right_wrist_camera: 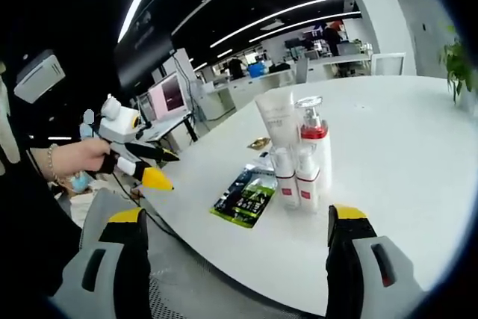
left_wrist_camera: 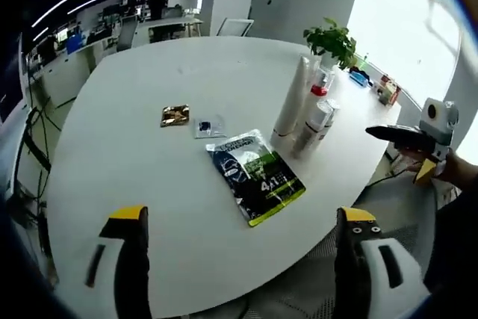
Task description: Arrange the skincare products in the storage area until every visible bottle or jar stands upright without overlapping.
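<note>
Right now you are holding both grippers off the edge of the white table (left_wrist_camera: 149, 95), jaws spread wide and gripping nothing: left gripper (left_wrist_camera: 243, 240), right gripper (right_wrist_camera: 235, 240). Skincare bottles (right_wrist_camera: 299, 158) are standing upright, clustered and touching, just beyond the green-and-black packet (left_wrist_camera: 255, 175) lying flat. A gold sachet (left_wrist_camera: 175, 116) and a small clear sachet (left_wrist_camera: 209, 126) are lying near the packet's far end. A potted plant (left_wrist_camera: 332, 41) is standing behind the bottles.

Matt white table (left_wrist_camera: 149, 184); glossy plastic pouch (left_wrist_camera: 256, 174); bottles (right_wrist_camera: 299, 158) probably smooth plastic.
</note>
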